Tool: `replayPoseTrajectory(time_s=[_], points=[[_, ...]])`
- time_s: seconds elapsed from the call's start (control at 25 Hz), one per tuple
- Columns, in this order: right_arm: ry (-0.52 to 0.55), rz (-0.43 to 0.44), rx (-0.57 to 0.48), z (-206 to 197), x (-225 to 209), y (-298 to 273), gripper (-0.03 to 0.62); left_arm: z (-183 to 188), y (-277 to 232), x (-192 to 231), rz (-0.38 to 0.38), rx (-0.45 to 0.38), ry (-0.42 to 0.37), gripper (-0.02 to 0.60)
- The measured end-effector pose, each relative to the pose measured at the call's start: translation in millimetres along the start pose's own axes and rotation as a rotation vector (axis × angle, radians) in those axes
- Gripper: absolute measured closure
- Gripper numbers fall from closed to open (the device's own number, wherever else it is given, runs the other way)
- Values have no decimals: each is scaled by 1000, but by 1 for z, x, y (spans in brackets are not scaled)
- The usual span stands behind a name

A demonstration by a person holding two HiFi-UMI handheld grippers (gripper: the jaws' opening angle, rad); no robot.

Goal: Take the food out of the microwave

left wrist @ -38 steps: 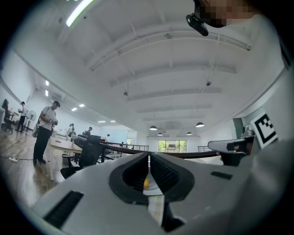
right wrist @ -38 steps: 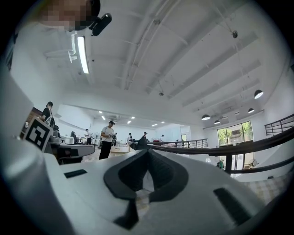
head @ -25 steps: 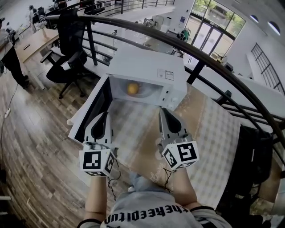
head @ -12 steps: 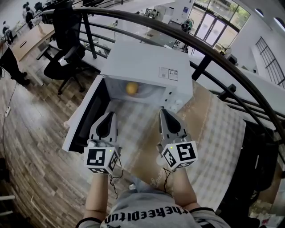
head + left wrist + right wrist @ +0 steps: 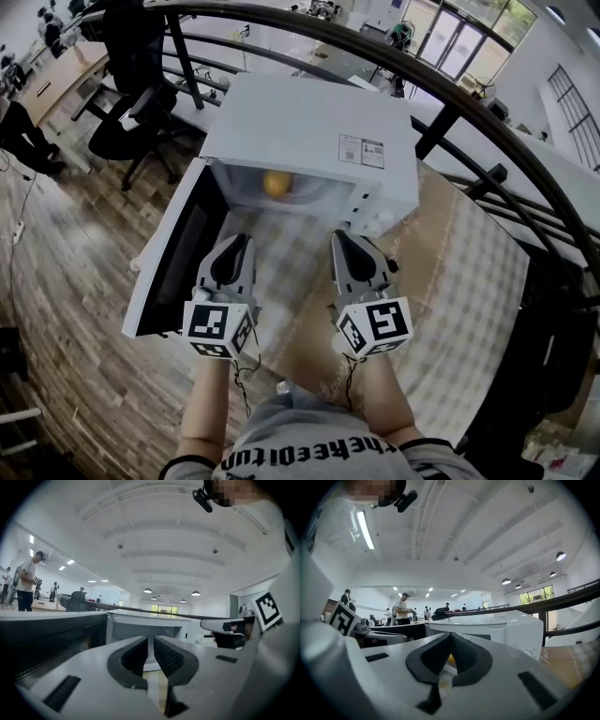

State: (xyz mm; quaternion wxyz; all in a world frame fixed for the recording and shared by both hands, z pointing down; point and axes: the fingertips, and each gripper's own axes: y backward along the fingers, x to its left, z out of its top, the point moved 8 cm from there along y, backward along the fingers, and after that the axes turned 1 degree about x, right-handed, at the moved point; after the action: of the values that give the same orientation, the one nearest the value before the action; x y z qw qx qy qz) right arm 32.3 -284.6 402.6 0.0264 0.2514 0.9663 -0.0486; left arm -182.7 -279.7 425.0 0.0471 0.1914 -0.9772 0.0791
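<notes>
A white microwave (image 5: 309, 131) stands on the table with its door (image 5: 173, 258) swung open to the left. Inside it lies a round orange food item (image 5: 277, 183), also glimpsed as a yellow patch (image 5: 450, 658) between the right jaws. My left gripper (image 5: 241, 241) is shut and empty, hovering just in front of the opening's left side, level with the cavity (image 5: 143, 629). My right gripper (image 5: 339, 236) is likewise shut and empty, in front of the opening's right side near the control panel (image 5: 375, 211). Both point at the microwave (image 5: 506, 625).
A checked cloth covers the table (image 5: 450, 300). A black curved railing (image 5: 450, 94) runs behind the microwave. An office chair (image 5: 131, 131) stands on the wooden floor at the left, beyond the open door. People stand at desks far off.
Both grippers have sunk and edged a little nearer the microwave's open front. Their jaws stay shut. The microwave looks larger in the head view.
</notes>
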Motion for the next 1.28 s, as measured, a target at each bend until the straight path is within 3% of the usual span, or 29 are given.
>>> replayPoseTrajectory(time_s=[0.4,0.52,1.0,1.28], points=[[-20,-1,35,-20,-14,-13,589,-31,-52,8,-28,68,-16,557],[-28,-9,41,-25,-19,-14,589,-42,-69,9,-45,89,-16,476],[-27,-23,69,-36,-33,-12,589,-77,-127,15,-59,127,-34,372],[-37,-28,81,-44,-39,-14,589,-96,-152,25,-16,176,-44,324]])
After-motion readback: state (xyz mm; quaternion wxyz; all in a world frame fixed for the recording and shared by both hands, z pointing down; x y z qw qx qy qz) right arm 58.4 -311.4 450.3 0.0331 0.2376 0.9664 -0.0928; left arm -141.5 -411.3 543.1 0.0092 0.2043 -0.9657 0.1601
